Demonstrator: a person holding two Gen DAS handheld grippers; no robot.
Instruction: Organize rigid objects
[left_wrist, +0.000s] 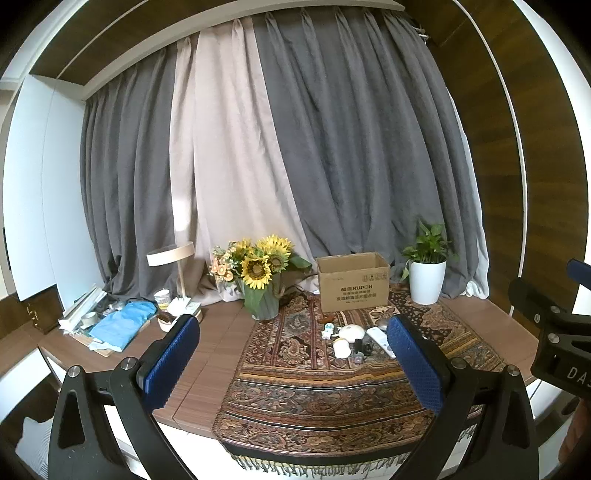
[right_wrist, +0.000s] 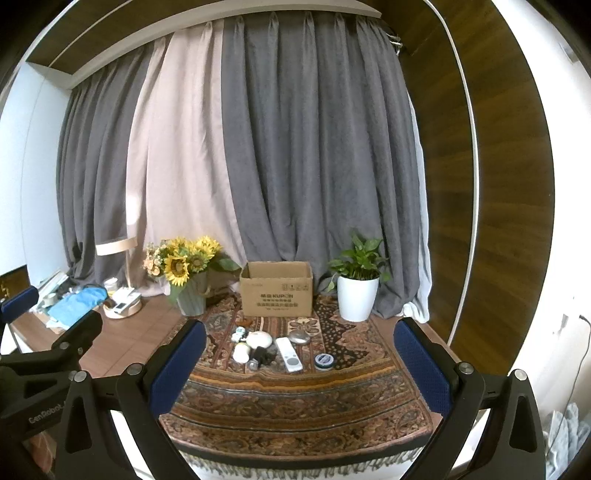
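Note:
A cluster of small rigid objects lies on the patterned rug (right_wrist: 295, 398): a white remote (right_wrist: 289, 353), a round blue-lidded tin (right_wrist: 324, 361), a silver oval case (right_wrist: 299, 337), a white shell-shaped item (right_wrist: 259, 338), a small astronaut figure (right_wrist: 239, 335), a white jar (right_wrist: 240, 352) and a dark block (right_wrist: 263, 356). An open cardboard box (right_wrist: 276, 288) stands behind them. The cluster also shows in the left wrist view (left_wrist: 349, 341), with the box (left_wrist: 352, 281) behind. My left gripper (left_wrist: 291, 332) and right gripper (right_wrist: 299, 338) are both open and empty, held back from the table's front edge.
A sunflower vase (right_wrist: 191, 280) stands left of the box and a white potted plant (right_wrist: 356, 295) right of it. A desk lamp (left_wrist: 173, 258), blue cloth (left_wrist: 122, 323) and clutter fill the table's left end. Grey curtains hang behind.

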